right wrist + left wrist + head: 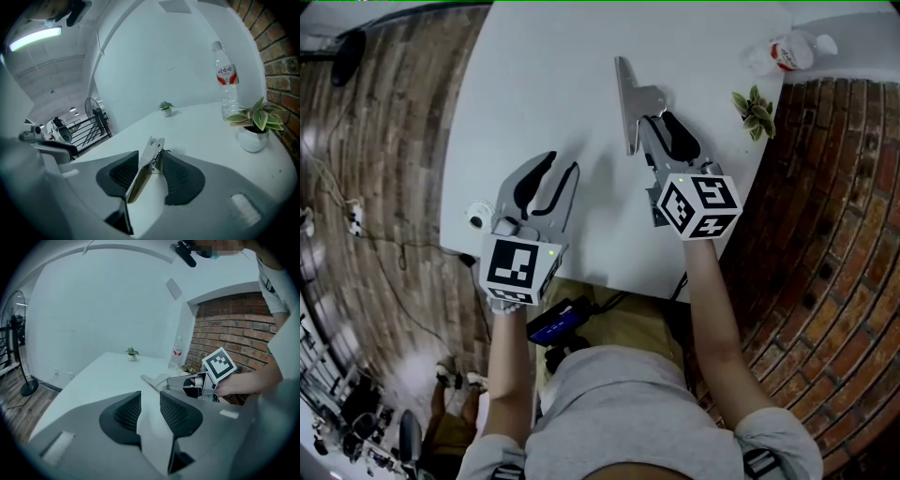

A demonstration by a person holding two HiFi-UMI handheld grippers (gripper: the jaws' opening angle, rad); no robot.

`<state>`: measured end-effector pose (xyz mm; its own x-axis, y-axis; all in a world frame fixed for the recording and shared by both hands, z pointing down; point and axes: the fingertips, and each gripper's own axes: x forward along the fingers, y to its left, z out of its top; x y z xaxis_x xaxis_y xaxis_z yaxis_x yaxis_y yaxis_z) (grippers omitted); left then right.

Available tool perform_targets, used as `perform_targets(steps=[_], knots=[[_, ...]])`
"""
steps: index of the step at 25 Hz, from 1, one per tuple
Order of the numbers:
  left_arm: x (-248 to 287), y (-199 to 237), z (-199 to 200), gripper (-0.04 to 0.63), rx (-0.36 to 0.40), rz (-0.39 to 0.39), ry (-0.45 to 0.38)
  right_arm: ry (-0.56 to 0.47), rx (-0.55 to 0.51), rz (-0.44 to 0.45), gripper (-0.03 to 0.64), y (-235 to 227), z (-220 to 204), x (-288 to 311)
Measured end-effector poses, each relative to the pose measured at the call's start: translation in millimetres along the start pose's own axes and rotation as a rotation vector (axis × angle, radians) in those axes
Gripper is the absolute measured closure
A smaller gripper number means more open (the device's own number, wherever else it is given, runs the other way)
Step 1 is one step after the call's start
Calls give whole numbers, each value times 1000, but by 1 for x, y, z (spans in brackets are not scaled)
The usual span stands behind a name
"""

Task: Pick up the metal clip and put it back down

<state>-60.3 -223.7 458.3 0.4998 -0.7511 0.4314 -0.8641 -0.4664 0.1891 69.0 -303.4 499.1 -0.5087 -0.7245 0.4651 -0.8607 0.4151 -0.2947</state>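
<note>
- The right gripper [656,120] is clamped on the metal clip [151,159]. Its ribbed pads press the clip's two sides near the hinge, probably so the long flat plate juts forward, clear of the jaws.
- The clip is out over the middle of the white table [544,75], and the gripper slants downward toward the surface.
- Whether the clip's far end touches the tabletop or hangs just above it is hard to tell, since its shadow sits very close beneath.
- The left gripper [150,399] holds nothing. Its jaws stand partly apart with only bare tabletop between them, and it waits near the table's front edge, out of the way.
- A small potted plant [757,111] and a water bottle [787,49] stand at the far right, well apart from the clip.
</note>
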Motion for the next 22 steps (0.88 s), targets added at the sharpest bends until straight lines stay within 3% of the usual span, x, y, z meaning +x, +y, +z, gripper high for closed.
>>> perform_targets(steps=[6, 8, 12, 15, 19, 22], knots=[[5, 3, -3, 470, -12, 4, 2, 25, -47, -12, 462, -4, 5, 15], [7, 3, -3, 470, -17, 5, 4, 36, -63, -27, 503, -7, 5, 18], [6, 2, -3, 471, -25, 5, -9, 46, -55, -10, 511, -8, 6, 18], [5, 4, -3, 471, -29, 10, -12, 32, -6, 36, 532, -4, 9, 18], [3, 5, -1, 469, -47, 14, -21, -3, 136, 104, 584, 2, 17, 21], [1, 4, -3, 468, -74, 7, -8, -13, 148, 121, 586, 5, 19, 23]])
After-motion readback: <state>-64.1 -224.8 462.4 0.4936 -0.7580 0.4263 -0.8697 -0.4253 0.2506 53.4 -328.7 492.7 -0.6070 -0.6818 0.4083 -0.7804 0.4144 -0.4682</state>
